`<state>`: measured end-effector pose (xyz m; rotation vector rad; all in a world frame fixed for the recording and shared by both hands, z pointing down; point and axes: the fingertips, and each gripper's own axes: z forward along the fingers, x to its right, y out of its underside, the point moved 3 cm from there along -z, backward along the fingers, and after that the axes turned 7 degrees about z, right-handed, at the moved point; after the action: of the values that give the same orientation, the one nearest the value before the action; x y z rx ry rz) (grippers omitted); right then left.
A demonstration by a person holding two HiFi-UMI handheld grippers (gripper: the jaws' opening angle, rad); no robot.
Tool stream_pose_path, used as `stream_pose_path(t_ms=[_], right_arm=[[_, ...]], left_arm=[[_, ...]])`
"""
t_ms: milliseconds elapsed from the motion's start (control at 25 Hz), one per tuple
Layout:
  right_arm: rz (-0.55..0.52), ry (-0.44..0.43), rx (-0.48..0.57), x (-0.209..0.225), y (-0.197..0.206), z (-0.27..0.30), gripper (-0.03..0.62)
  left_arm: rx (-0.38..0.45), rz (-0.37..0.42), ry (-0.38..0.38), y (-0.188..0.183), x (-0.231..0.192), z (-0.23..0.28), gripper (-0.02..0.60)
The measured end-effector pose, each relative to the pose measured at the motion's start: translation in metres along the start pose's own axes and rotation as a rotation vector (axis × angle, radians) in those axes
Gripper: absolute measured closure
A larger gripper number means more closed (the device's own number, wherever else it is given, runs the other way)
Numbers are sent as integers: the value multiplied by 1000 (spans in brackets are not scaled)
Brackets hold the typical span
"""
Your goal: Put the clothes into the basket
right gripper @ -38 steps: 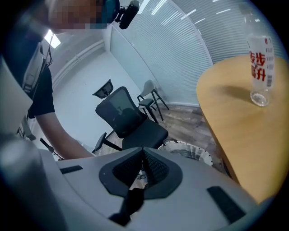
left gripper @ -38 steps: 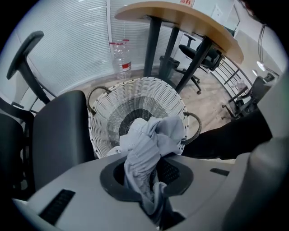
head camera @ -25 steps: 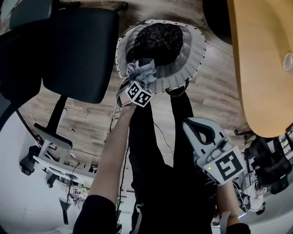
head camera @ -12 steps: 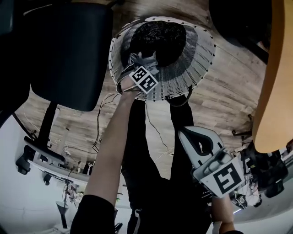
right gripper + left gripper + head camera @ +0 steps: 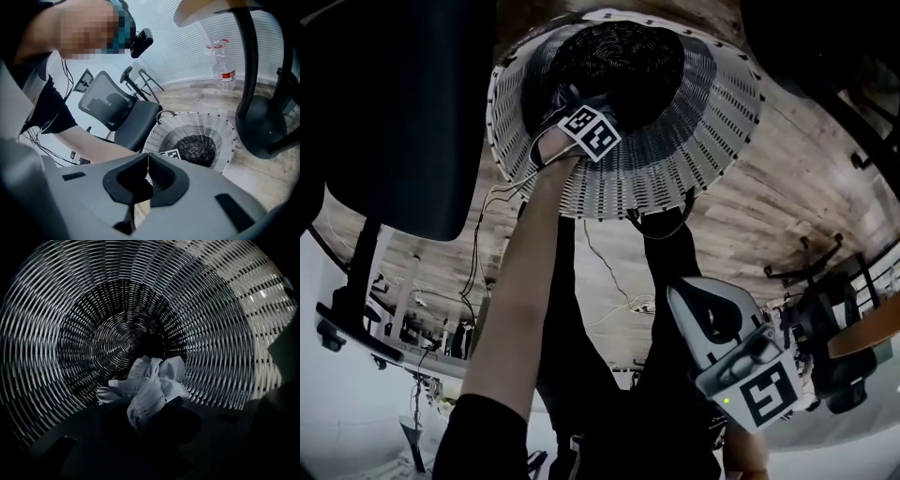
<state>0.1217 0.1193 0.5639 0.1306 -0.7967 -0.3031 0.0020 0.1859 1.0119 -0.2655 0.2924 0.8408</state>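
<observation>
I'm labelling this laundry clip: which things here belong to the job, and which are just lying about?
Job:
pale cloth, pinched in the left gripper
wicker basket, with the cloth inside it

Lying about:
office chair
plastic bottle
right gripper, shut and empty

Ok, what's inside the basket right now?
The left gripper is down inside the basket, shut on a crumpled pale cloth. The dark weave around it looks bare. The patch behind the cloth and gripper is hidden.
</observation>
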Motion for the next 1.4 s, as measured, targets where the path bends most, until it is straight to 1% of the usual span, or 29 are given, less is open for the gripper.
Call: stream_pose_path(t_ms=[200,400,480,720,840,1000,1200,1280,1400], right_arm=[[2,-15,-24,5,13,8,577],[-1,-15,-38,4,16,9,577],[-4,-15,-41,2,17,9,577],[-9,-21,-37,-5,13,5,577],[-14,-26,-34,-9,11,4,577],[-18,-33,-25,-19,8,1,577],[-30,-55,-14,-35,3,-1,577],[-37,-61,-7,-42,-1,-2,577],[-51,-65,4,-54,-5,-6,577]], left_arm=[[4,-28,8,-8,-8,17,485],[-1,-14,58,-9,-1,21,436],[-3,-8,70,-8,1,20,405],[-16,18,104,-5,12,13,342],[-20,21,111,-2,13,5,321],[-28,29,126,4,18,-10,310],[0,20,135,14,30,-34,301],[24,4,142,15,33,-46,290],[57,-40,163,18,42,-63,290]])
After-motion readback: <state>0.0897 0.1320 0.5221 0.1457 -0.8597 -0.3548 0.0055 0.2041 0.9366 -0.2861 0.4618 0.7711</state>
